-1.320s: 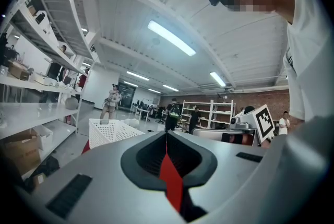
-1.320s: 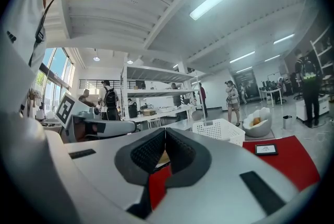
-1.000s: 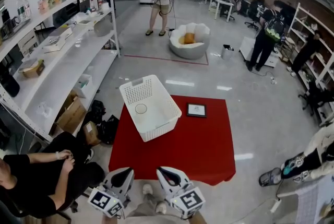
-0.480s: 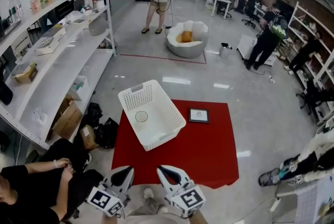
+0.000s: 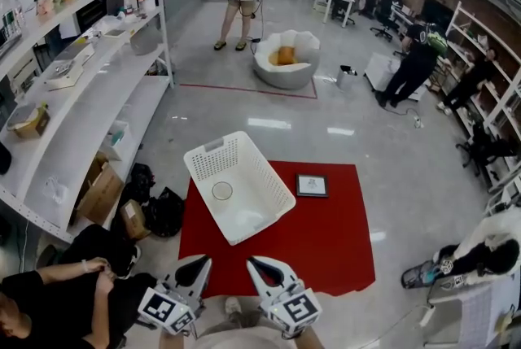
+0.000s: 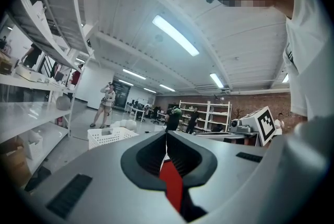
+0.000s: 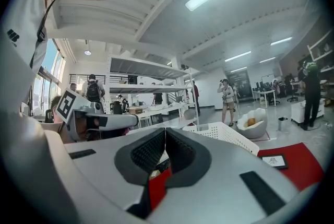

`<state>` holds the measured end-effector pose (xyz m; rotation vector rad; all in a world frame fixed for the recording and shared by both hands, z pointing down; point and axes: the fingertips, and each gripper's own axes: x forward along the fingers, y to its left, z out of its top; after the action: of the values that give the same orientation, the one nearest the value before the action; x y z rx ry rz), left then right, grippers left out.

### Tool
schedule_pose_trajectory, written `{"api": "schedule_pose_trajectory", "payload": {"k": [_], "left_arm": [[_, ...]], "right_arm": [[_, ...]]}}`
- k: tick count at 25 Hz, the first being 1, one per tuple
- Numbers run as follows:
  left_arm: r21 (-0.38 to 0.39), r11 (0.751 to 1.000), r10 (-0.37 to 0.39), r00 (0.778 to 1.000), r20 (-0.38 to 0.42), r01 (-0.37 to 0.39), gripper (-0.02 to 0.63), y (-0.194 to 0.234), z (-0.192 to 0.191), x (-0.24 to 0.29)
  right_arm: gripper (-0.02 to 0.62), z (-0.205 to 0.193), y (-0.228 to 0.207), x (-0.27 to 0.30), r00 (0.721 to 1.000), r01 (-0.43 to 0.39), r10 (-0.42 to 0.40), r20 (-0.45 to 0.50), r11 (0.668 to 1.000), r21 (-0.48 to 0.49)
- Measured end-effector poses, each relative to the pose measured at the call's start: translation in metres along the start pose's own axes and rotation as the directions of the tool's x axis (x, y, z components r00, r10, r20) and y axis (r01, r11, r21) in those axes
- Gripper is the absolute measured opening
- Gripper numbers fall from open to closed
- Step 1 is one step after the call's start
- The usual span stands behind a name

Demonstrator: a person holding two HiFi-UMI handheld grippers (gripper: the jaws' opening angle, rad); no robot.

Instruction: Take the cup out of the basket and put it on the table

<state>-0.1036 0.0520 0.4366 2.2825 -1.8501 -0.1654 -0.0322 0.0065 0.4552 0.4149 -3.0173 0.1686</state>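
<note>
A white slatted basket [image 5: 244,185] stands on the red table [image 5: 317,246], at its far left part. Inside it, near the left wall, the cup [image 5: 222,191] shows from above as a pale round rim. Both grippers hang low before the table's near edge, well short of the basket. The left gripper [image 5: 198,263] is shut and empty, its jaws meeting in the left gripper view [image 6: 166,135]. Beside it the right gripper [image 5: 256,263] is also shut and empty [image 7: 165,132]. The basket [image 6: 108,137] [image 7: 227,133] shows beyond each pair of jaws; the cup is hidden there.
A small framed picture [image 5: 312,185] lies on the red cloth right of the basket. Long white shelves [image 5: 81,103] run along the left. A person sits on the floor at the lower left [image 5: 57,298], with bags [image 5: 159,209] by the table's left edge. Another person [image 5: 476,258] is at the right.
The basket and table have slid slightly lower and nearer in the head view as the camera came closer. Both grippers stay shut in the same place.
</note>
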Motion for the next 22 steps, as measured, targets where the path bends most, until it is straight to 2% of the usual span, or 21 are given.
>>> {"api": "schedule_pose_trajectory", "payload": {"k": [8, 22], "left_arm": [[-0.009, 1.000, 0.002, 1.000, 0.003, -0.002, 0.012, 0.021, 0.003, 0.018], [-0.027, 0.998, 0.063, 0.998, 0.003, -0.063, 0.012, 0.051, 0.002, 0.067]], "right_arm": [[0.009, 0.008, -0.015, 0.022, 1.000, -0.006, 0.006, -0.004, 1.000, -0.020], [0.009, 0.013, -0.065, 0.064, 0.996, -0.086, 0.085, -0.018, 0.996, -0.037]]}}
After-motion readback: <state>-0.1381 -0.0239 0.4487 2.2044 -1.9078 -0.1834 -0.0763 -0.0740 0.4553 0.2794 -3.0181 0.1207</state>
